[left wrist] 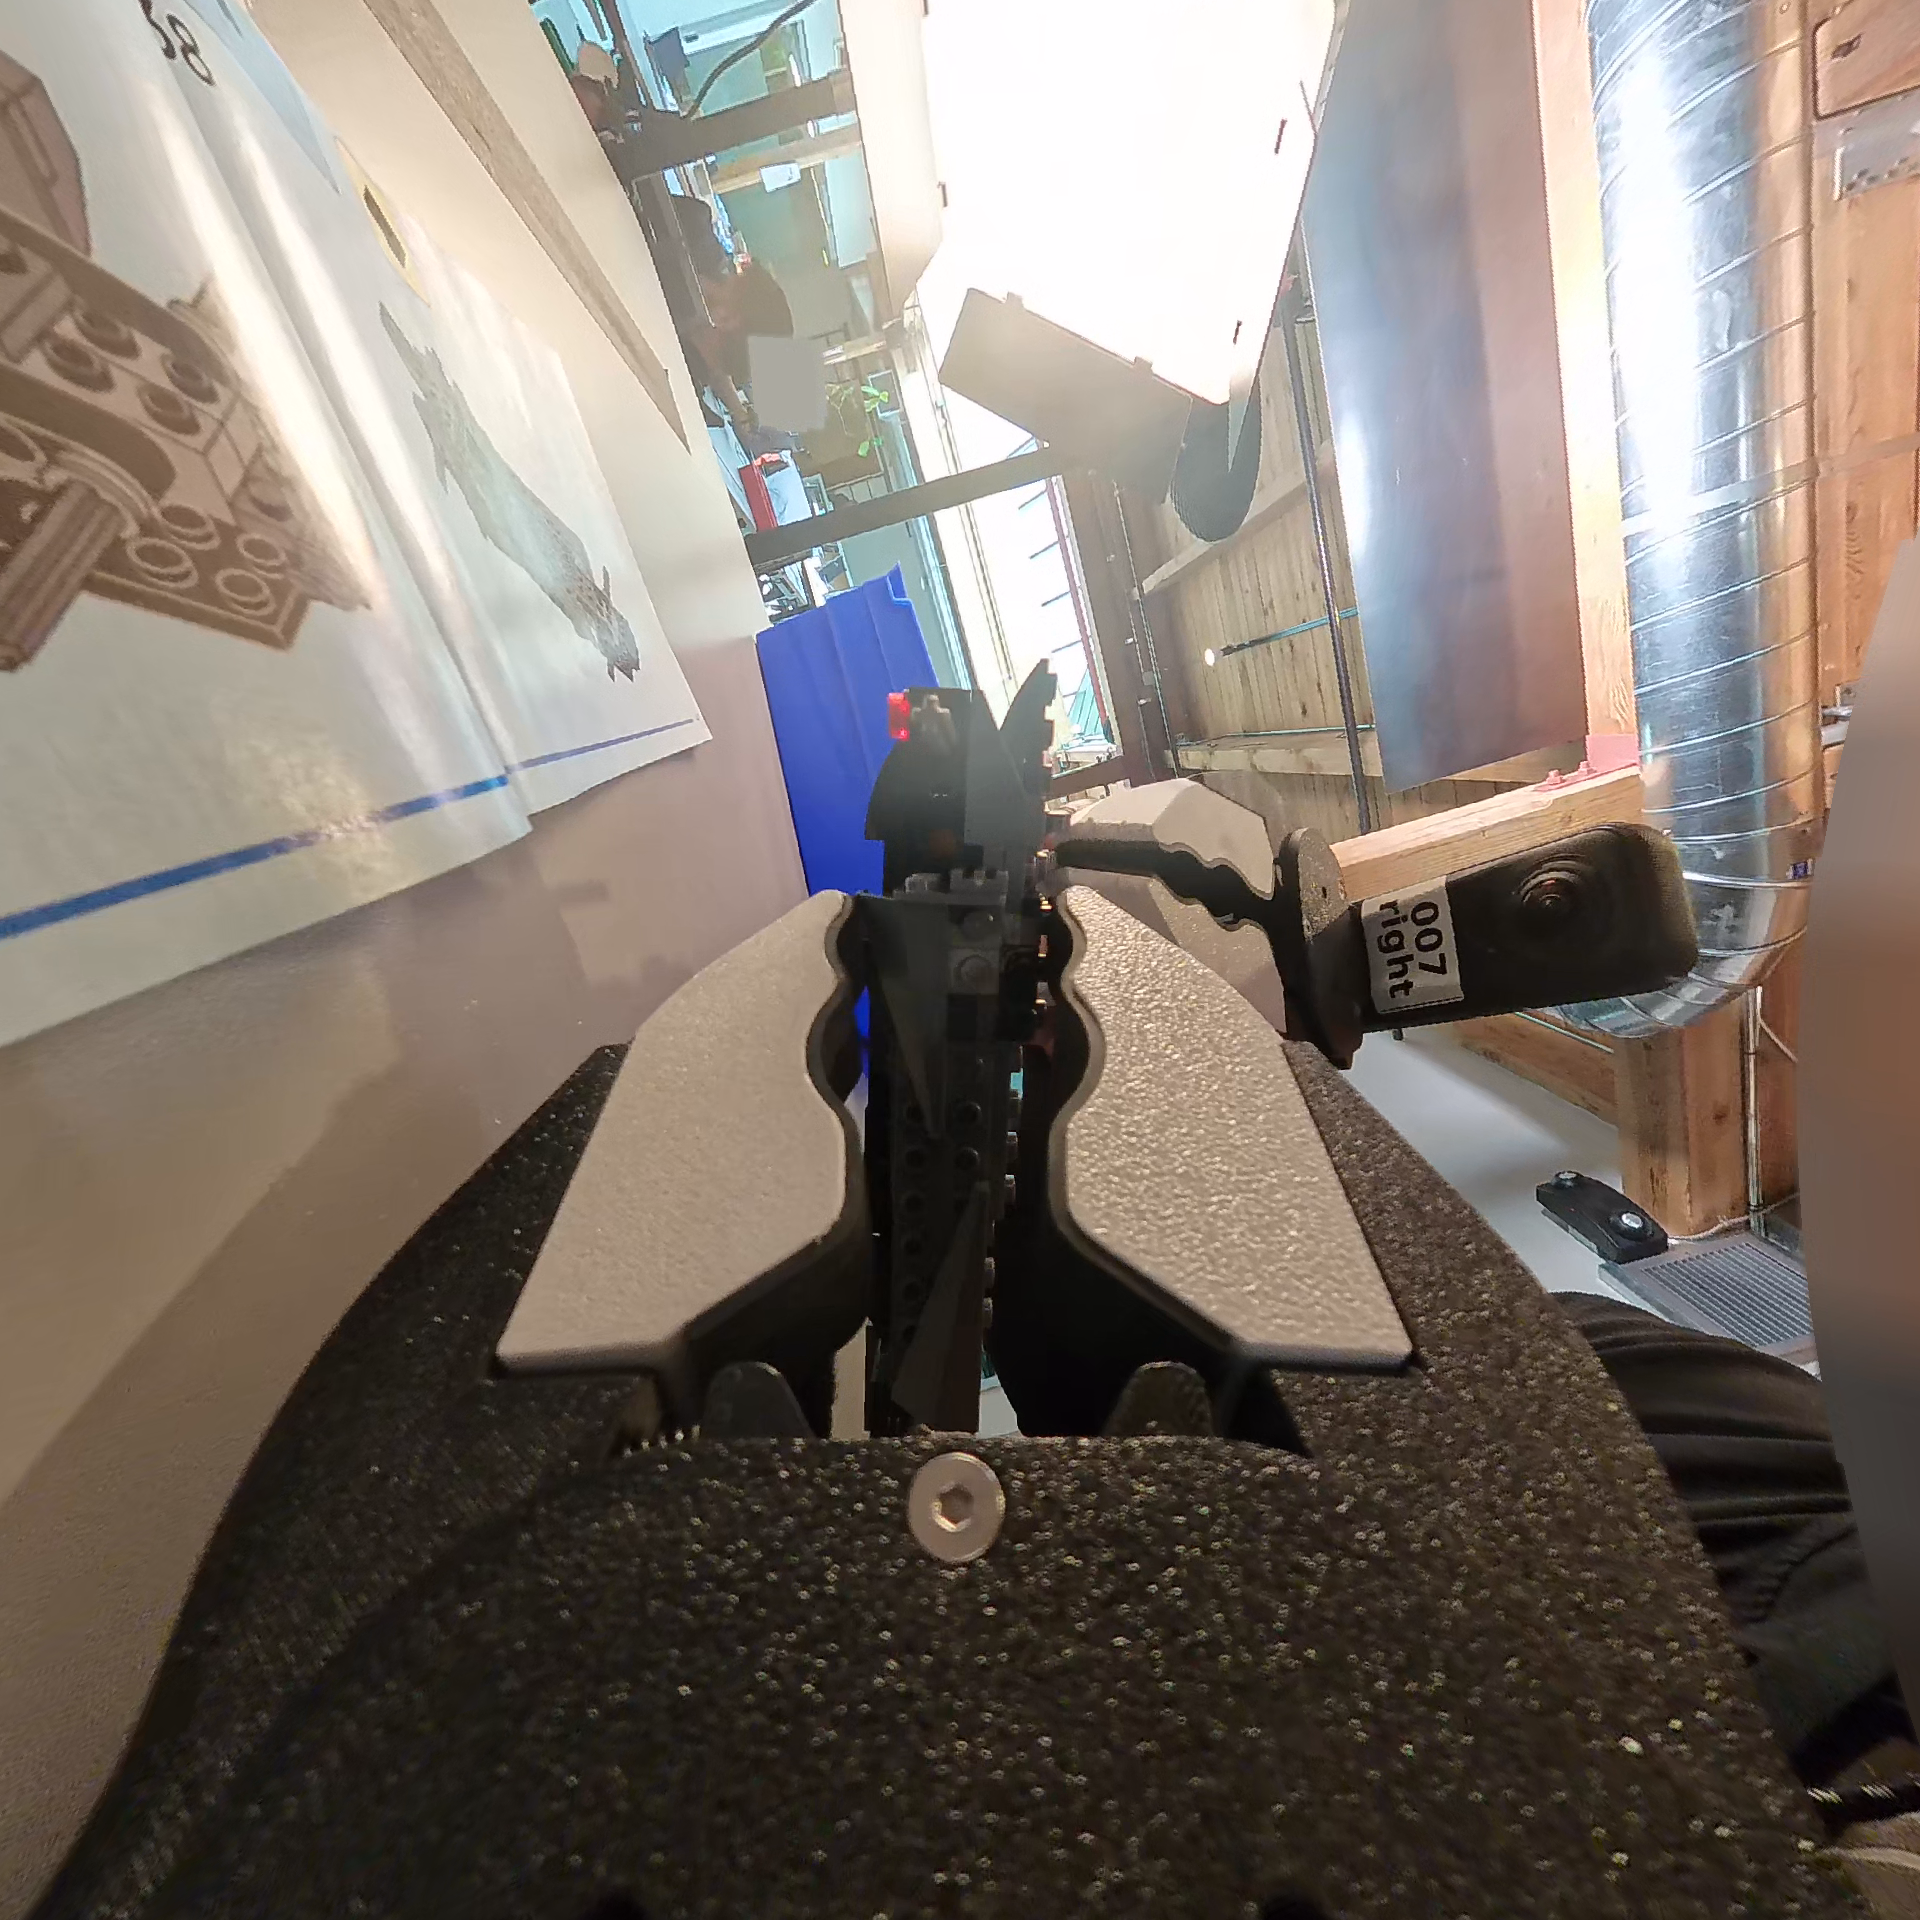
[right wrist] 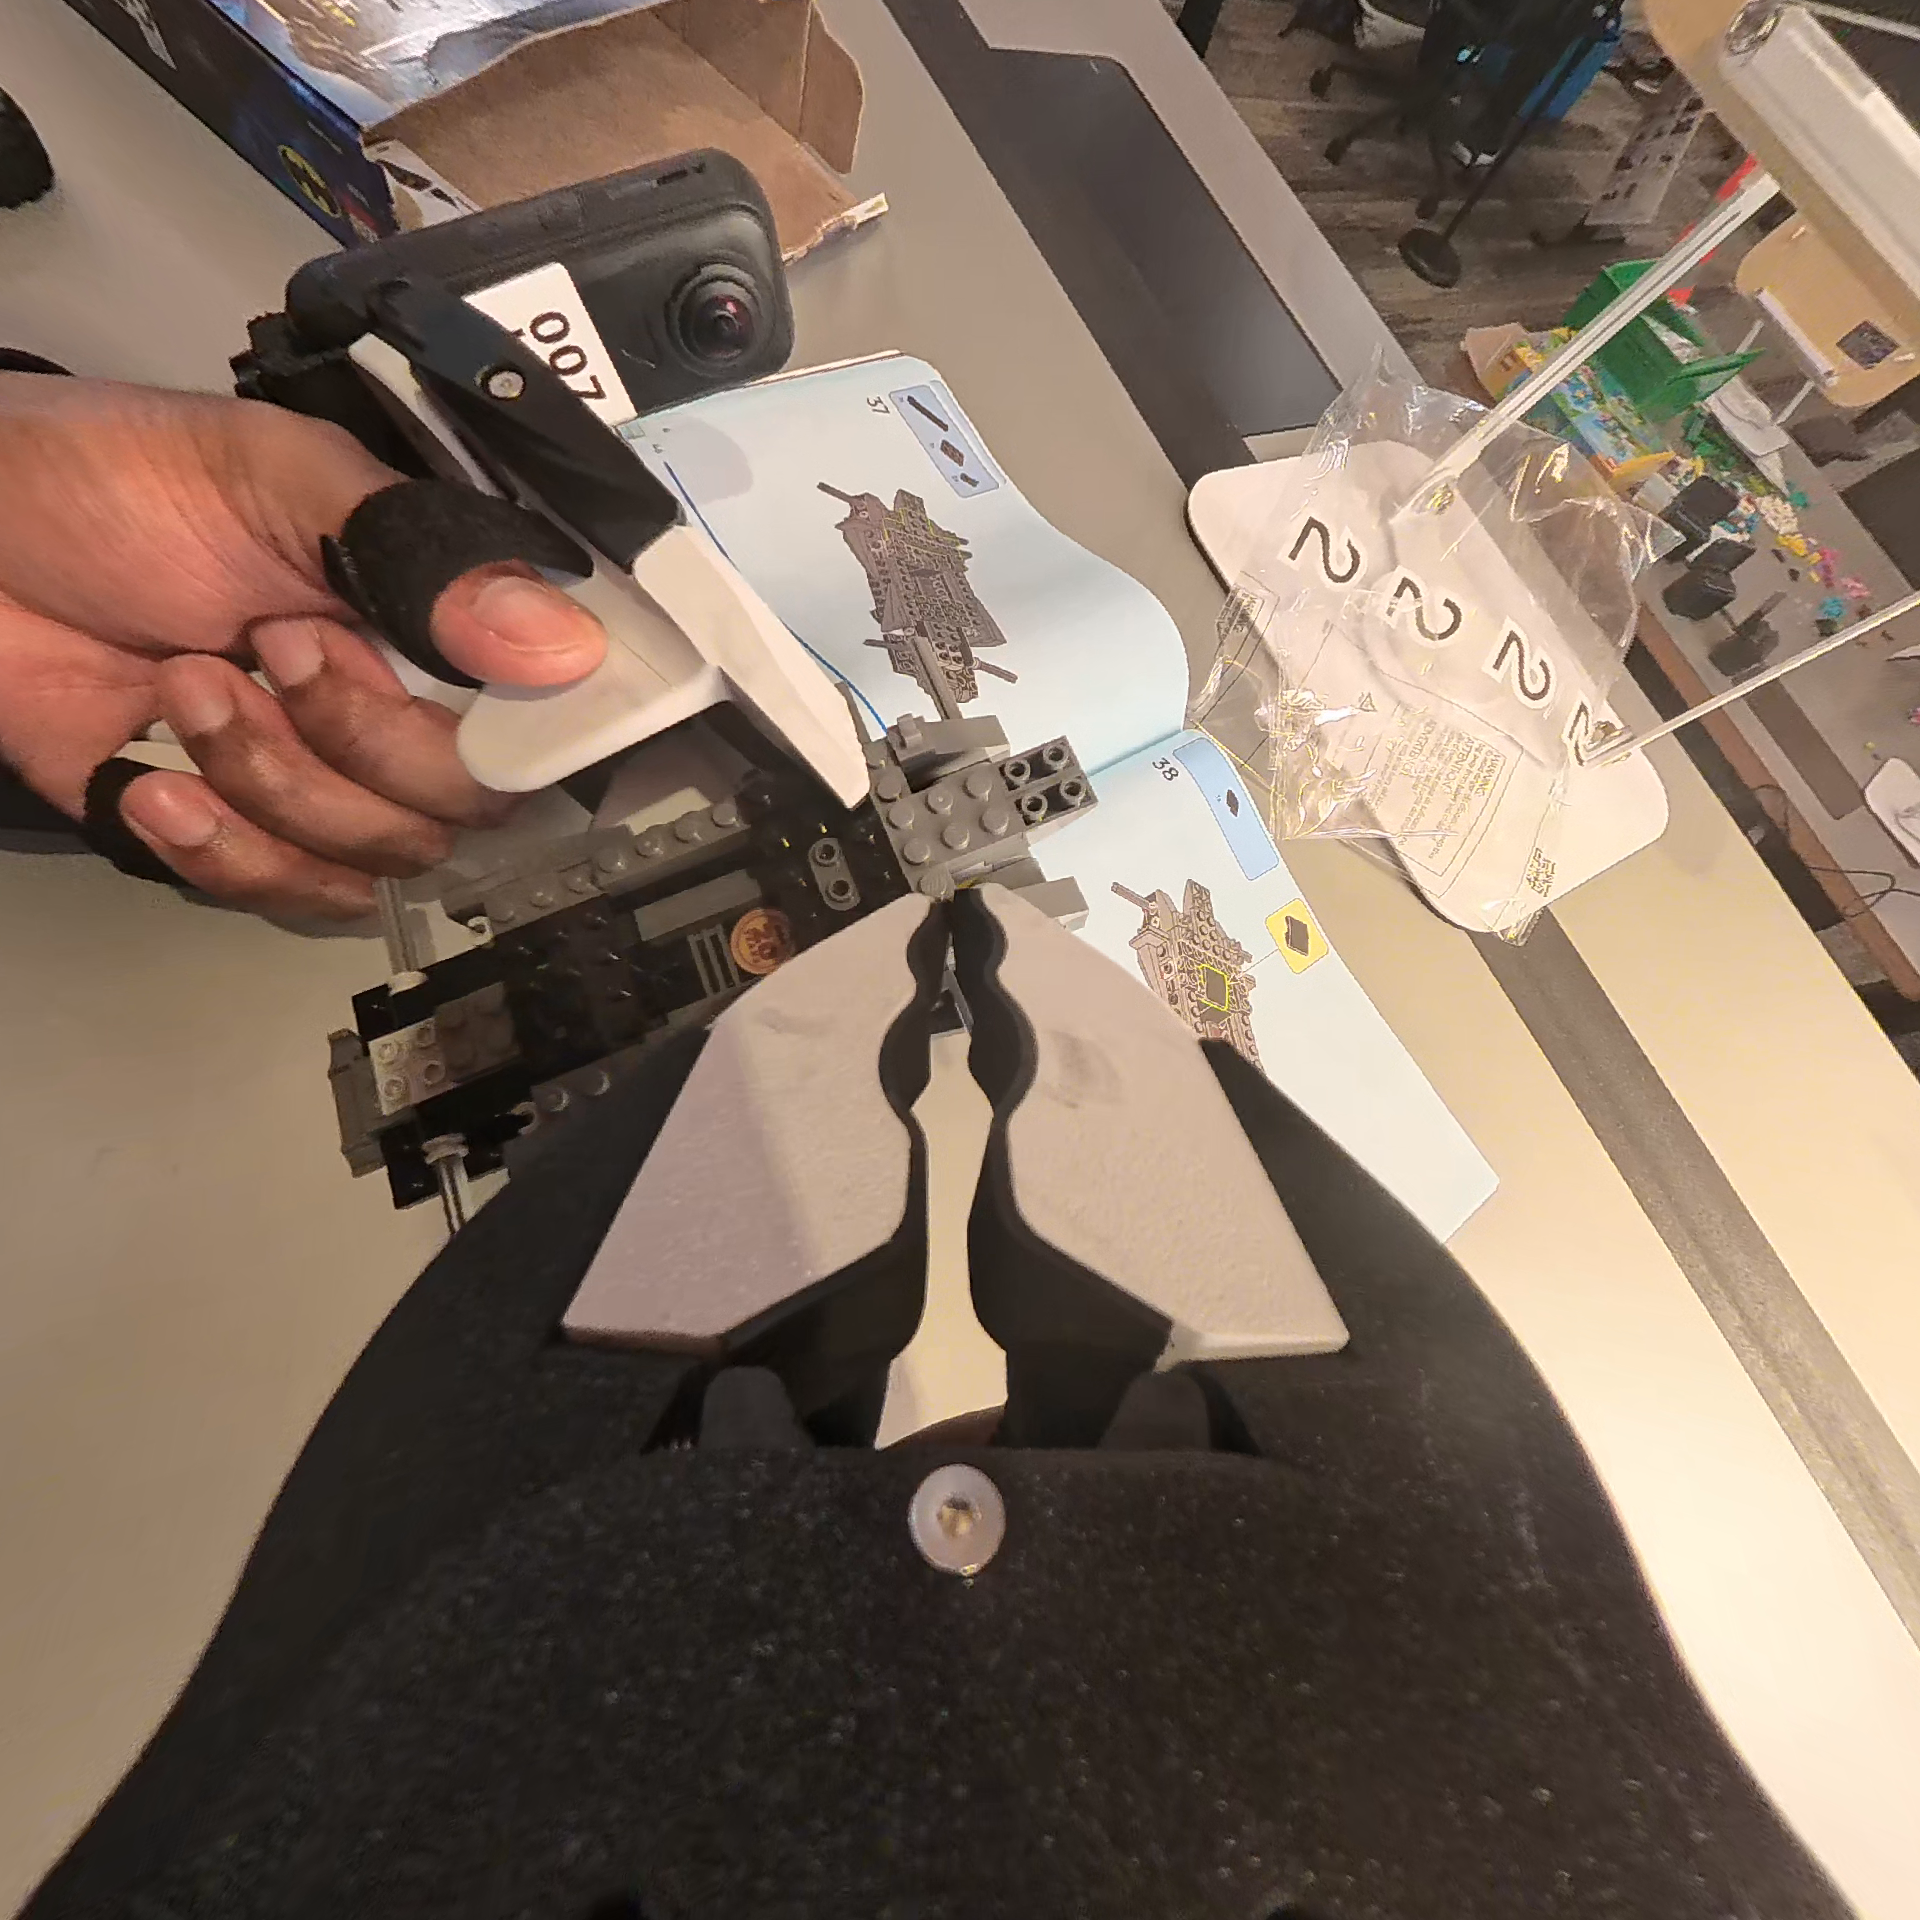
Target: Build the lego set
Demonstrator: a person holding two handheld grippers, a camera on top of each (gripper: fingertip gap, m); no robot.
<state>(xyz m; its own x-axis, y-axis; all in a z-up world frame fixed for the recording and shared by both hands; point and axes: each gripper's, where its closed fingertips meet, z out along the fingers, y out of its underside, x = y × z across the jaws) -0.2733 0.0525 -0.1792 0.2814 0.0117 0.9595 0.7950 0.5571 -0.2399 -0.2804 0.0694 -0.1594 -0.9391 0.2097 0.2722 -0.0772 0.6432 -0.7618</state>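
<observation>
Only my right view shows the table, the open booklet and plastic bags. My left claw clamps the black-and-grey brick model. My right claw is pinched shut, tips touching its grey end.

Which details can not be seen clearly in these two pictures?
- Left wrist view: the brick model's lower part, hidden between the left gripper's fingers.
- Right wrist view: whether the right gripper pinches anything; its fingertips cover the spot.
- Right wrist view: the cardboard box, cut off by the top edge.
</observation>
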